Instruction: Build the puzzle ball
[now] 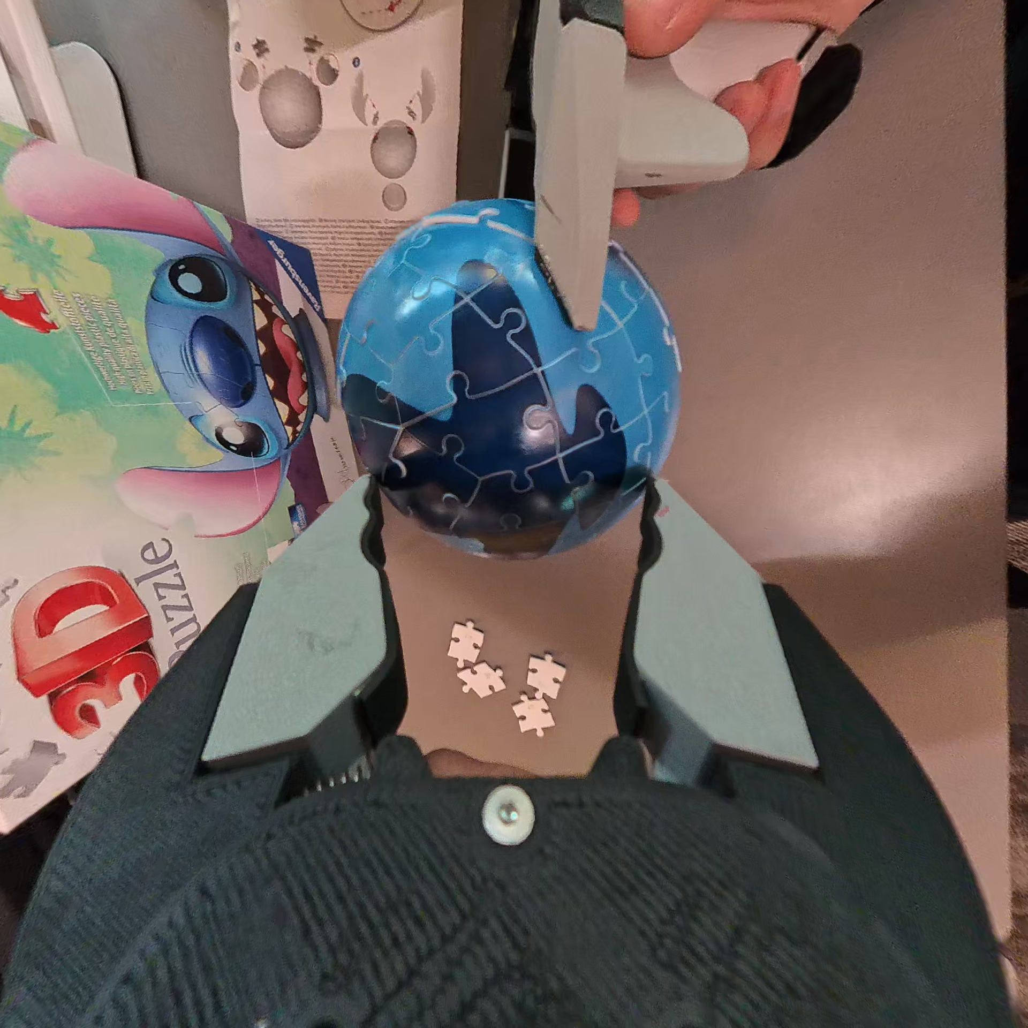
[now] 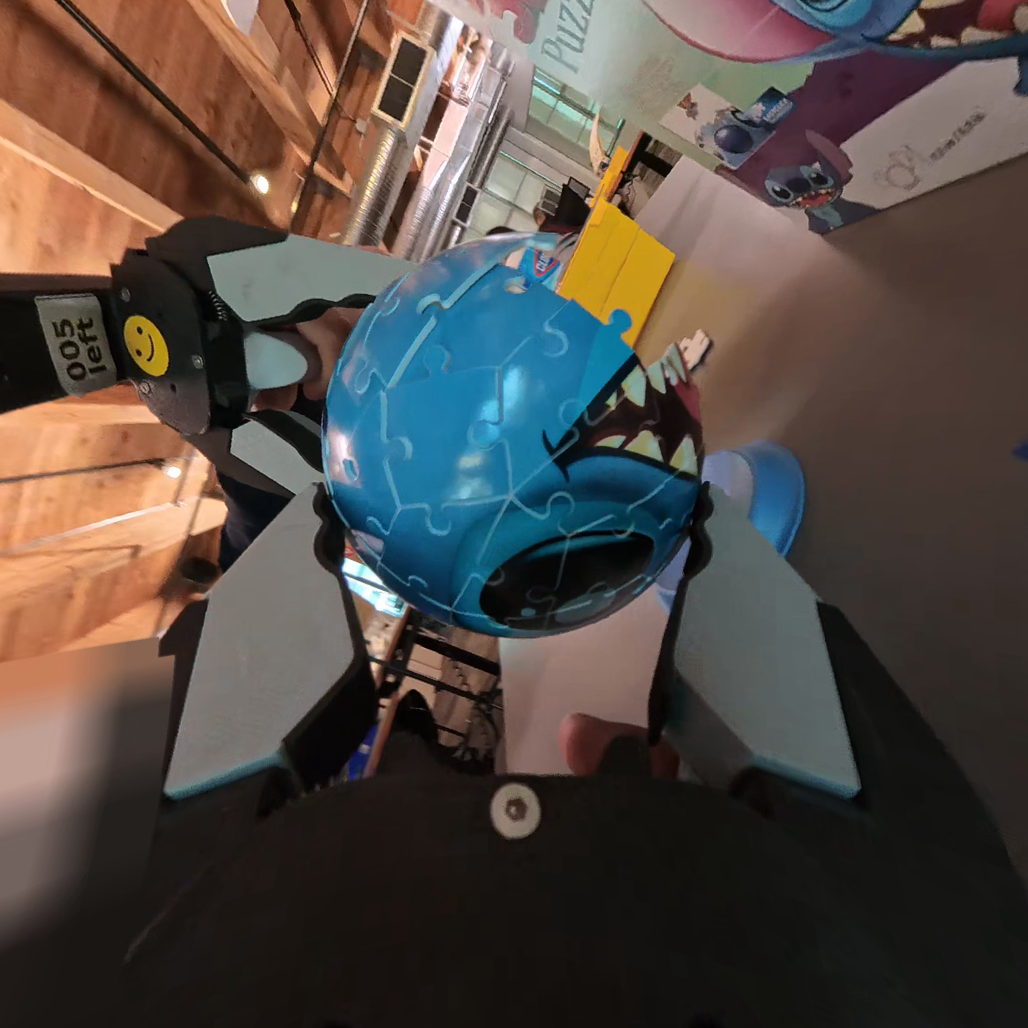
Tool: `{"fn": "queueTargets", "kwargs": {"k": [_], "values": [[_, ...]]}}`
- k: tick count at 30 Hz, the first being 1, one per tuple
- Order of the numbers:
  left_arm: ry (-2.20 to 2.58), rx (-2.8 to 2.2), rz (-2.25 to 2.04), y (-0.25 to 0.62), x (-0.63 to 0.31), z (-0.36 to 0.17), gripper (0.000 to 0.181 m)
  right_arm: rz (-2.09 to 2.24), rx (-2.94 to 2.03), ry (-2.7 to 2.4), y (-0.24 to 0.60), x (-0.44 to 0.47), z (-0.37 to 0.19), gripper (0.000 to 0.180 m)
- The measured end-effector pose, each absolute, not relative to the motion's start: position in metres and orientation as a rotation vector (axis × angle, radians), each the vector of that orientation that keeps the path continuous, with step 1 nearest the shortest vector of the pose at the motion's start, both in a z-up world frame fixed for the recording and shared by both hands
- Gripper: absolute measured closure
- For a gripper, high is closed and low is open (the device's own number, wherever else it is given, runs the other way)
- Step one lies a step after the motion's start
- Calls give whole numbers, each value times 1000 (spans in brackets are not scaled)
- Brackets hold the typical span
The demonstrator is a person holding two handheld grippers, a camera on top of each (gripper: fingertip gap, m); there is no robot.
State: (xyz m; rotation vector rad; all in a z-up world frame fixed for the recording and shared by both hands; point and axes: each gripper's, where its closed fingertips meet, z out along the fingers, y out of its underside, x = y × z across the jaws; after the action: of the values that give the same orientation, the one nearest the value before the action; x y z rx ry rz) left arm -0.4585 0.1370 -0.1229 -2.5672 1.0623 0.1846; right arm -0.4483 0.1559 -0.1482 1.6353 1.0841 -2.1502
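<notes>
The blue puzzle ball (image 1: 500,378) is held in the air over the table, mostly assembled, with dark blue patches. My left gripper (image 1: 509,489) is shut on its lower sides. My right gripper (image 2: 512,517) is shut on the same ball (image 2: 478,445), which here shows an eye and a toothy mouth. An opening shows at the ball's far edge (image 2: 528,261). One right finger (image 1: 578,222) reaches down over the ball in the left wrist view. The left gripper's fingers (image 2: 267,278) grip the ball's far left side in the right wrist view.
Several loose white puzzle pieces (image 1: 500,673) lie face down on the table (image 1: 834,389) under the ball. The puzzle box (image 1: 139,389) lies at the left, and an instruction sheet (image 1: 345,111) is behind it. A blue stand piece (image 2: 773,489) and a yellow object (image 2: 617,267) sit beyond the ball.
</notes>
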Motion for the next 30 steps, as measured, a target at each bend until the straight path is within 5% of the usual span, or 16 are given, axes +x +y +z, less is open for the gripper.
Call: {"fn": "queueTargets", "kwargs": {"k": [9,17,30], "values": [[1168,-2670,109,144,-453,-113,90,-2161,1640,742,166,-444,-140,57],[1156,-2654,84,145,-458,-142,105,-2131,1796,888,177,-449,-170,58],[829,-2364,177,121,-471,-143,103,-2173,1799,1009,171,-455,-167,66]]}}
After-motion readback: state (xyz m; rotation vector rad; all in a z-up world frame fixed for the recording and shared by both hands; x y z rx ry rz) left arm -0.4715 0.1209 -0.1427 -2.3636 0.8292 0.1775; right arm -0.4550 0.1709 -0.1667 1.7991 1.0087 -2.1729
